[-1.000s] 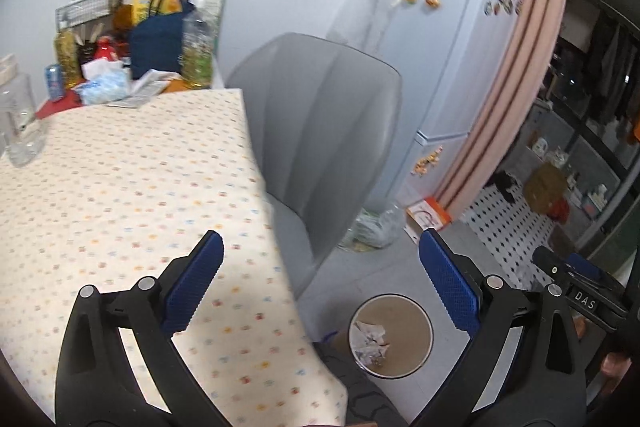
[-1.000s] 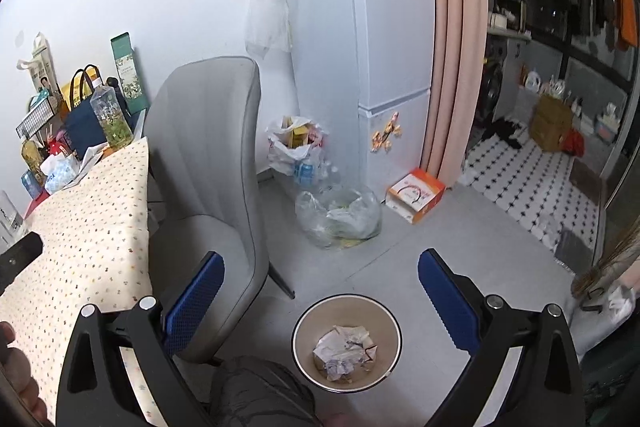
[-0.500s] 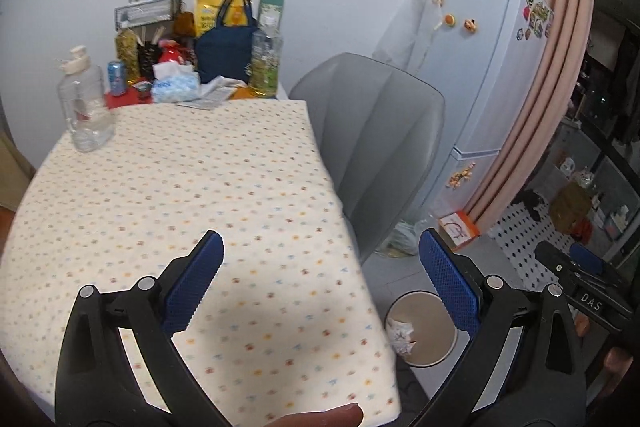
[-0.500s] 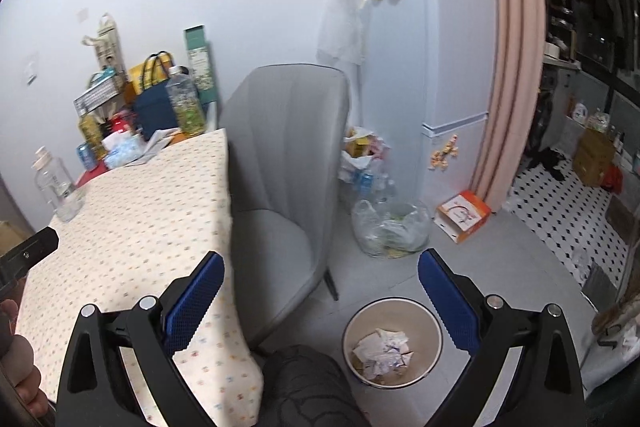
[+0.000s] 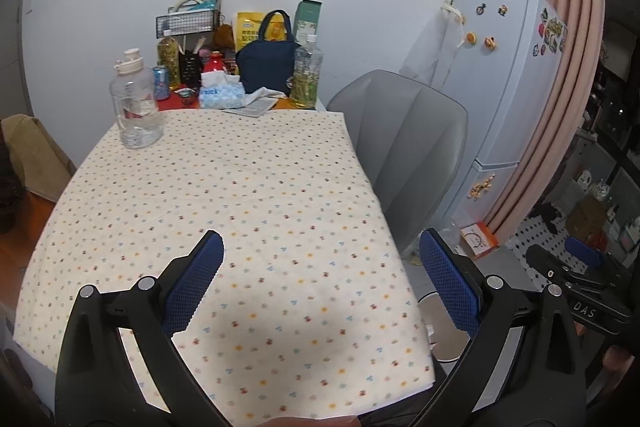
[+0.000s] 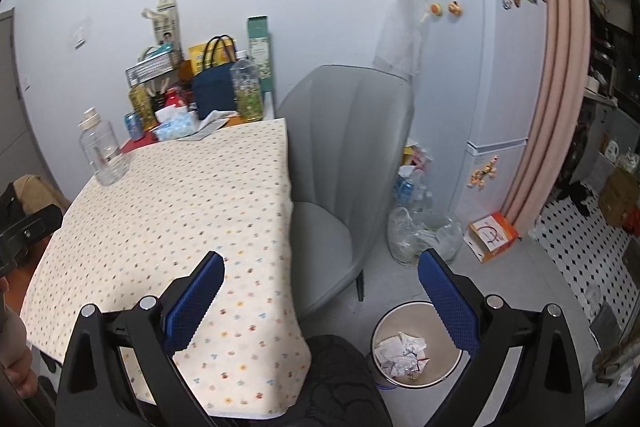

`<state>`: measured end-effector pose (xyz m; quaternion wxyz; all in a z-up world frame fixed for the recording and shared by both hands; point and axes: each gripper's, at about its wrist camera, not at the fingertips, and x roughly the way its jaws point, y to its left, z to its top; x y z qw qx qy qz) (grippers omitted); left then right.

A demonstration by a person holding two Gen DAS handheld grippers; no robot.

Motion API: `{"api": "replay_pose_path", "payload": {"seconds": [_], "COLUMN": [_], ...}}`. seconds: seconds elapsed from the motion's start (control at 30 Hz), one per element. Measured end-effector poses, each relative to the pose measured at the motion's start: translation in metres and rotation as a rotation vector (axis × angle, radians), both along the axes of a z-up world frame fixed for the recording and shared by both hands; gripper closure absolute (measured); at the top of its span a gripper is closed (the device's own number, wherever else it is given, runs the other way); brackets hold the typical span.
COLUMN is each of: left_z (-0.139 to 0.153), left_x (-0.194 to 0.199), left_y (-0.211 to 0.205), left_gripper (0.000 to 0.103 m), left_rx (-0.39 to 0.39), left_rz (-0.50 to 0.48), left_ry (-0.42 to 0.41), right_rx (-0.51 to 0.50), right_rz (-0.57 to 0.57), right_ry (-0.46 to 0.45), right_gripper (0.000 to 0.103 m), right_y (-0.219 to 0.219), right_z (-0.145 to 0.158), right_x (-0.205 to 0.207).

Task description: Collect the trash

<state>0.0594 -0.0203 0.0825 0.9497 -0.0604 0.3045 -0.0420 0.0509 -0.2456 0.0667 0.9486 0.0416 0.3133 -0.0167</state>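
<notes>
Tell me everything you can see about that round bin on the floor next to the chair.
The bin is a small round wastebasket with a pale cream rim and a tan inside, standing upright and uncovered on the grey floor. It sits just right of the table's near corner, in front of the grey chair. Inside lies crumpled white paper, some with red marks. The right gripper's open fingers frame it without touching. Its material is unclear.
</notes>
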Motion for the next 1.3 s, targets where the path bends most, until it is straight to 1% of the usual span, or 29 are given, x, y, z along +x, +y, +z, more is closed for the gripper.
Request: {"api": "replay_pose_path", "payload": {"seconds": [0.1, 0.3, 0.4, 1.3], "left_z": [0.001, 0.004, 0.005, 0.005], "left_x": [-0.008, -0.016, -0.017, -0.018], "left_y": [0.006, 0.015, 0.015, 0.014], "left_gripper": [0.006, 0.006, 0.006, 0.006], "left_rx": [0.001, -0.013, -0.004, -0.007], "left_rz": [0.019, 0.051, 0.054, 0.058], "left_ry": [-0.010, -0.032, -0.031, -0.024], "right_rx": [0.000, -0.002, 0.001, 0.011], "right_rz": [0.035, 0.074, 0.075, 0.066], "right_ry": [0.003, -0.007, -0.007, -0.017], "right_gripper": [0.008, 0.008, 0.008, 0.008], "right_y": [0.011, 0.017, 0.016, 0.004], "right_z": [-0.002, -0.001, -0.002, 0.001], "right_x": [-0.003, -0.006, -0.006, -0.011]}}
